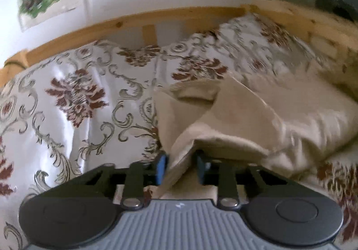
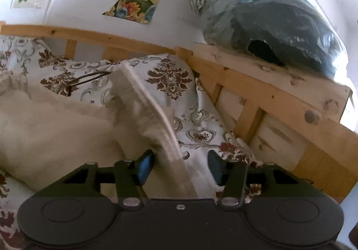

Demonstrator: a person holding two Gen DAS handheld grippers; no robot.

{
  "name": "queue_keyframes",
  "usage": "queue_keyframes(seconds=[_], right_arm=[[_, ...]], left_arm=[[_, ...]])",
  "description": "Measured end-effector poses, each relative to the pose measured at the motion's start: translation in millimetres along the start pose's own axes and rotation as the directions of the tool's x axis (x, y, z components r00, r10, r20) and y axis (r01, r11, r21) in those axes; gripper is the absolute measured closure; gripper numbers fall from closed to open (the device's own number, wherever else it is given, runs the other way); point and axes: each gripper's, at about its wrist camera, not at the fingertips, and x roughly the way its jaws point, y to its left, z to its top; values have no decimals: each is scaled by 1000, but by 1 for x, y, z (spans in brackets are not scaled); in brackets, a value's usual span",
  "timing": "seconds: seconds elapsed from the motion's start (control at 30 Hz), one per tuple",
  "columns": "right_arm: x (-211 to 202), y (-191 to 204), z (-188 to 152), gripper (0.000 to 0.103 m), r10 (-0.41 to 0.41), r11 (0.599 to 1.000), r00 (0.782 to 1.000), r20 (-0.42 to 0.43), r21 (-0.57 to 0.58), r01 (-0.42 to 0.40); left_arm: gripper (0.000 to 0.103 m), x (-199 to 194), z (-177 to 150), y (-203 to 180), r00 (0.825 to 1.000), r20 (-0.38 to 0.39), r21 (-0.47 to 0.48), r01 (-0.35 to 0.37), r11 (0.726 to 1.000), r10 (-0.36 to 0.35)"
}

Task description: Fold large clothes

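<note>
Bed (image 1: 138, 23) with a pale pine frame, its slatted rail running along the far side against the wall. A white bedspread (image 1: 67, 93) patterned with maroon and grey damask covers the mattress. A beige garment (image 1: 279, 120) lies rumpled on the bedspread, right of centre. On the wooden ledge (image 2: 268, 75) at the far right rests a clear plastic bag (image 2: 279, 10) of dark textiles.

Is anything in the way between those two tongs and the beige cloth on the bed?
Nothing visible. The left tongs already have a fold of the beige cloth between their fingers. The right tongs stand open with the cloth's edge between their fingers, touching the left one.
</note>
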Motion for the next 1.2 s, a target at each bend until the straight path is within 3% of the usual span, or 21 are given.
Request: queue_keyframes(seconds=[0.07, 0.17, 0.27, 0.4, 0.5, 0.6, 0.67, 0.77, 0.87, 0.93, 1.07, 1.13, 1.2], right_arm=[[3, 2, 2, 70, -14, 1000, 1000, 1, -6, 14], [9, -3, 5, 77, -32, 999, 999, -18, 39, 32], [18, -13, 5, 79, -62, 993, 996, -67, 98, 68], [39, -32, -7, 79, -130, 975, 975, -179, 155, 159], [40, -38, -15, 77, -117, 972, 977, -179, 182, 150], [39, -27, -18, 68, -123, 985, 978, -170, 103, 142], [36, -24, -19, 60, -120, 987, 980, -160, 89, 135], [28, -22, -19, 48, -115, 988, 984, -139, 87, 128], [16, -18, -17, 33, -111, 991, 989, -99, 61, 118], [9, -12, -16, 25, -111, 993, 992, -67, 26, 113], [4, -1, -15, 20, -89, 996, 996, -26, -26, 89], [5, 2, -14, 19, -73, 997, 997, -23, -31, 73], [6, 5, -14, 19, -58, 998, 998, -25, -29, 58]], left_arm=[[86, 4, 2, 19, 1000, 1, -119, 23, 993, -23], [89, 14, 2, 47, 998, -19, -272, 45, 961, -52], [87, 26, -3, 69, 992, -48, -390, 88, 917, -116], [54, 34, -11, 92, 989, -77, -497, 72, 865, -127], [41, 32, -12, 99, 991, -73, -523, 60, 850, -115], [29, 27, -12, 99, 994, -64, -524, 44, 850, -91], [22, 18, -11, 94, 996, -35, -498, 53, 866, -81], [10, 1, -8, 79, 995, 40, -397, 97, 913, -88], [3, -6, -4, 56, 992, 75, -237, 120, 964, -105], [3, -4, -6, 32, 993, 45, -79, 109, 991, -105], [3, 9, -16, -10, 998, 37, 179, 46, 983, -53], [4, 16, -14, -22, 997, 65, 215, 20, 976, -35], [4, 25, -7, -25, 996, 84, 153, -6, 988, -7]])
